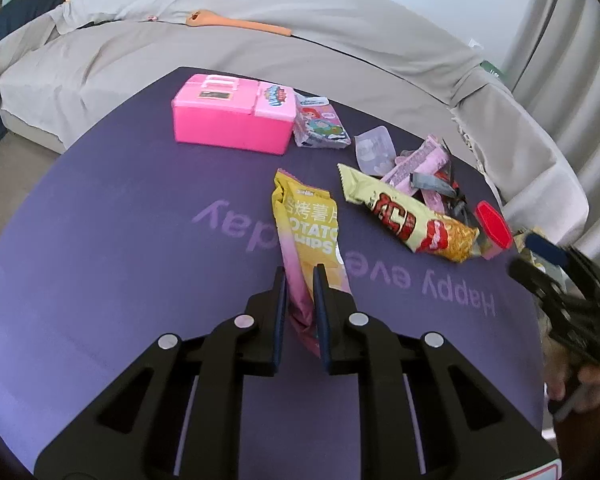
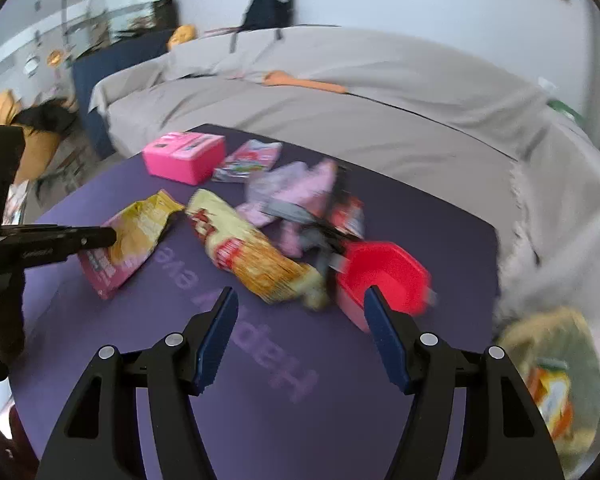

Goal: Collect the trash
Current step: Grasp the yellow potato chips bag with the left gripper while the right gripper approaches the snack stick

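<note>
Purple bench before a draped sofa, wrappers strewn across it.
Our left gripper (image 1: 300,276) fingers pinch the chip bag (image 1: 306,232) by its crumpled lower end; light, crinkly, slippery film. Our right gripper (image 2: 300,300) fingers stand released near the red cup (image 2: 384,276).

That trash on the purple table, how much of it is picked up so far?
Little looks done: most wrappers still lie on the table. In hand: the left gripper pinches the chips bag. Left: the noodle packet, the pink wrappers and the red cup, with the right gripper open near it.
</note>
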### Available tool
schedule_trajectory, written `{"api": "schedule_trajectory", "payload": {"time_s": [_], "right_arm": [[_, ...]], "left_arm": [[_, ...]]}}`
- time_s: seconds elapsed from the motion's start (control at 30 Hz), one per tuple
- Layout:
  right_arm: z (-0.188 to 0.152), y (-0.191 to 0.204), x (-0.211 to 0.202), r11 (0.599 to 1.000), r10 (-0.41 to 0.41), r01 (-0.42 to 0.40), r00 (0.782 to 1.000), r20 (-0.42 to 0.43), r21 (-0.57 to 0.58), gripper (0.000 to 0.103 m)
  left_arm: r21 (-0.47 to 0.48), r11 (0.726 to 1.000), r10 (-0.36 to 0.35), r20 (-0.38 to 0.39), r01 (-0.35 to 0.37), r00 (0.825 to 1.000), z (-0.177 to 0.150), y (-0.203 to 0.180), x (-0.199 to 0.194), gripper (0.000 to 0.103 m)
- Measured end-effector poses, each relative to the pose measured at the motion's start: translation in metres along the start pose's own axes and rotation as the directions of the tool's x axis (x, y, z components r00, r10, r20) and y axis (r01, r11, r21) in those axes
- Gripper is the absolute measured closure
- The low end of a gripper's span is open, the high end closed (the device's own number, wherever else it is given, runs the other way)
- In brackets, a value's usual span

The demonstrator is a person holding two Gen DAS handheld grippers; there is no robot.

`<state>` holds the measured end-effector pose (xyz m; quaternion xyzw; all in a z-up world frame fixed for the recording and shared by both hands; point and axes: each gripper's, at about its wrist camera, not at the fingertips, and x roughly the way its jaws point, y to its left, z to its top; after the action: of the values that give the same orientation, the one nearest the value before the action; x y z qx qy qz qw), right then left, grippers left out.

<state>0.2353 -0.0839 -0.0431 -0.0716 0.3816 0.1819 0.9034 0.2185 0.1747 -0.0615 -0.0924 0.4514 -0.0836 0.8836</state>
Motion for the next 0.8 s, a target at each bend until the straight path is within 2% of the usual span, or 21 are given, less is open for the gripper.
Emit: {"api": "schedule_trajectory", "payload": {"time_s": [0.17,0.37,0.5,0.63,0.73,0.8], "right_arm": [[0.022,0.020,0.038,0.997,0.029,-0.033,0.998,-0.055,-0.069,0.041],[0.031,0.022,0.071,0.997,0.062,-0.067,0.990,-0.129,-0.041,0.041],[0.025,0.025,0.076,0.993,0.118,-0.119,0.980,-0.162,0.002,0.041],[0.011,0.033,0.068,0.979,0.202,-0.200,0.961,-0.190,0.032,0.041],[0.000,0.043,0.061,0.975,0.220,-0.223,0.953,-0.210,0.009,0.041],[-0.005,0.046,0.056,0.977,0.205,-0.213,0.956,-0.211,-0.016,0.041]], "left_arm": [[-0.015,1.000,-0.009,0.001,0.009,1.000,-0.009,0.013,-0.013,0.090],[-0.061,0.998,-0.033,-0.004,0.033,0.999,-0.010,0.033,-0.020,0.090],[-0.075,0.996,-0.042,-0.001,0.042,0.999,-0.011,0.043,-0.022,0.090],[-0.087,0.995,-0.050,-0.001,0.050,0.999,-0.013,0.048,-0.023,0.090],[-0.088,0.995,-0.055,-0.003,0.055,0.998,-0.014,0.048,-0.023,0.089],[-0.088,0.994,-0.058,-0.004,0.057,0.998,-0.013,0.048,-0.023,0.088]]}}
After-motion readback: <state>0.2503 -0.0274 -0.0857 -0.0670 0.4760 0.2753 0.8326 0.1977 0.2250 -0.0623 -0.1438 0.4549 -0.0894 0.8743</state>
